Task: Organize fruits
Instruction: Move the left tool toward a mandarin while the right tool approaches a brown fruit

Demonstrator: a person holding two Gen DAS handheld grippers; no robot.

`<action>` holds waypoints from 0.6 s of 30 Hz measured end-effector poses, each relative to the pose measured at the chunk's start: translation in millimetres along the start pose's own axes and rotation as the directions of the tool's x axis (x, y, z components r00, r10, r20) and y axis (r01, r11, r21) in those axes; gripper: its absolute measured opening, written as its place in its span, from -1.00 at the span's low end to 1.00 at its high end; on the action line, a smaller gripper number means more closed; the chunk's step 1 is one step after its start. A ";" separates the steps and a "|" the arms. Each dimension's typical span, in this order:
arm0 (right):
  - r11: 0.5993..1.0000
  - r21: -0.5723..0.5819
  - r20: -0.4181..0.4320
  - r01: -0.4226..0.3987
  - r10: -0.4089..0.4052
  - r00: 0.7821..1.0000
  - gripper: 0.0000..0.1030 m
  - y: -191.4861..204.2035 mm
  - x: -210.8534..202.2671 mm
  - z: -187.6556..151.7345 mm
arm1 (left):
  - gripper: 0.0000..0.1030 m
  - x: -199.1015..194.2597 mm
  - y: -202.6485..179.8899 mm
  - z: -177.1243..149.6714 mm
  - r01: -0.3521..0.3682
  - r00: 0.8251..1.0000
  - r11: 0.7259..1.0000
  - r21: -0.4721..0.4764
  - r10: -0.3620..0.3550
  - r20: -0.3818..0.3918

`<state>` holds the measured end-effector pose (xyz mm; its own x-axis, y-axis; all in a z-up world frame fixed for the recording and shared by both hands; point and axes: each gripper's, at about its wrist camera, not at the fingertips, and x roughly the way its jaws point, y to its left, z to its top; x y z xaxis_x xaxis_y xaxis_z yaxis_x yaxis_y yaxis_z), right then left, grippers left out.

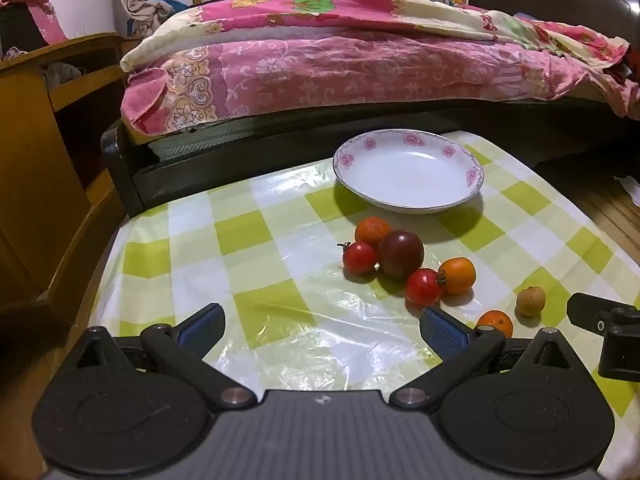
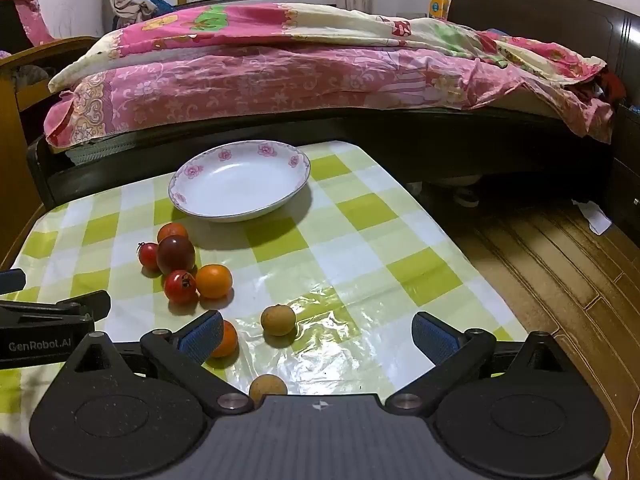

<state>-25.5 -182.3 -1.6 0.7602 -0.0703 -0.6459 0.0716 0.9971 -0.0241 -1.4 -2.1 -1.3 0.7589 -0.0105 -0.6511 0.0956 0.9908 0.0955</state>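
A white plate with pink flowers on its rim stands bare at the far side of the checked table. In front of it lies a cluster of fruit: a dark plum, two red tomatoes, and small oranges. Nearer lie another orange and a brown longan; a second longan shows in the right wrist view. My left gripper is open above bare cloth. My right gripper is open, hovering over the longans.
The table wears a green-and-white checked plastic cloth. A bed with pink bedding runs along its far edge. A wooden cabinet stands to the left, and wooden floor lies to the right.
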 end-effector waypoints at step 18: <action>1.000 0.013 -0.041 -0.016 0.016 0.999 0.76 -0.7 -1.5 -1.8 | 1.00 3.4 1.4 -1.0 0.018 0.999 1.000 -0.015 -0.019 -0.038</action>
<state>-27.9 -182.9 -2.0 0.7342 -0.0530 -0.6768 0.0682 0.9977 -0.0042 0.6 -0.6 -4.2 0.7320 -0.0238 -0.6809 0.0995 0.9924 0.0723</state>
